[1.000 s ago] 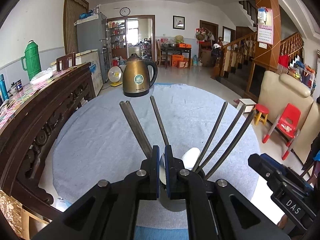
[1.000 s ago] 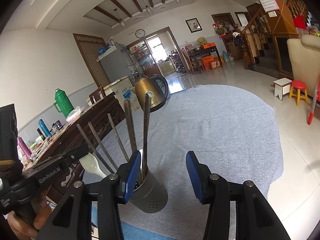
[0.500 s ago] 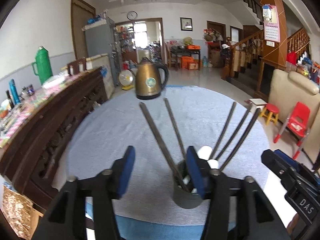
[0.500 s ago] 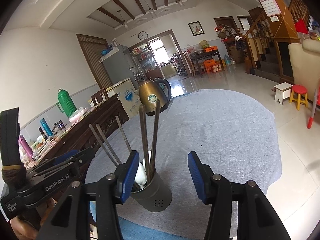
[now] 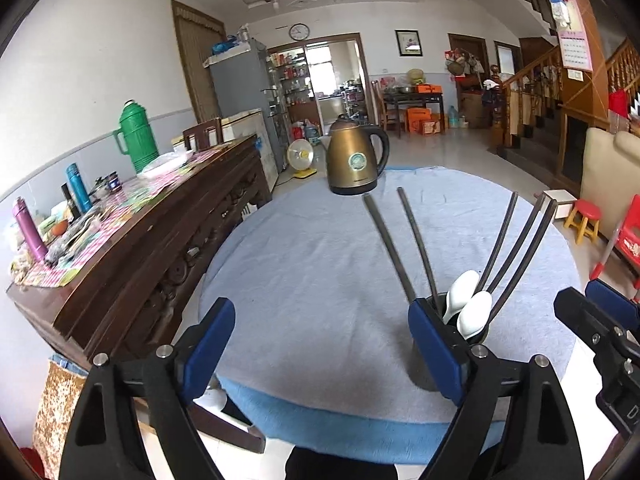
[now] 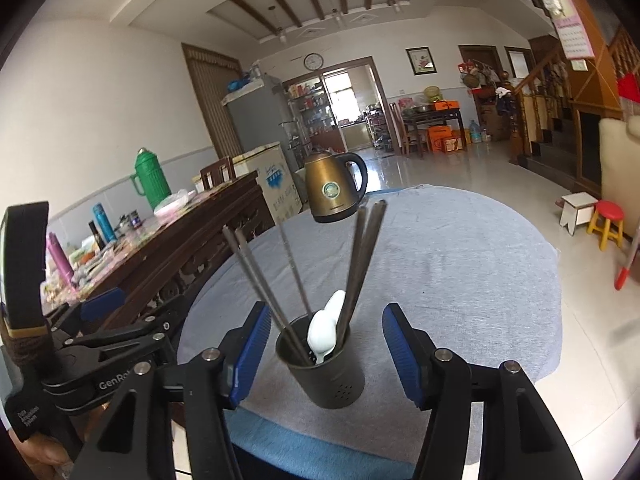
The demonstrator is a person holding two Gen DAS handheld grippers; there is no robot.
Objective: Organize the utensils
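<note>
1. Round table [image 6: 460,280] under a grey cloth, in a big open living room; the near edge shows blue cloth beneath.
2. Nearest: left gripper [image 5: 320,344], jaws opening, spread wide with only bare cloth between the pads. Its right pad sits just beside the holder, not gripping it.
3. Right gripper [image 6: 320,344], jaws opening. The dark utensil holder [image 6: 324,376] stands between the pads with clear gaps either side, so nothing is held.
4. Holder stands upright near the front edge of the table. Inside: two white spoons [image 6: 326,328] and several long dark chopsticks [image 6: 360,260] fanned outward.
5. Farther back: brass kettle [image 6: 332,188] at the far rim. No loose utensil visible anywhere on the cloth.
6. Beyond, left: a dark wooden sideboard [image 5: 160,240] with a green flask [image 5: 134,136] and bottles, not part of the job as far as I can tell.
7. Judgement: gathering looks finished or nearly so; everything visible is already in the holder. Both tools appear to be letting go.
</note>
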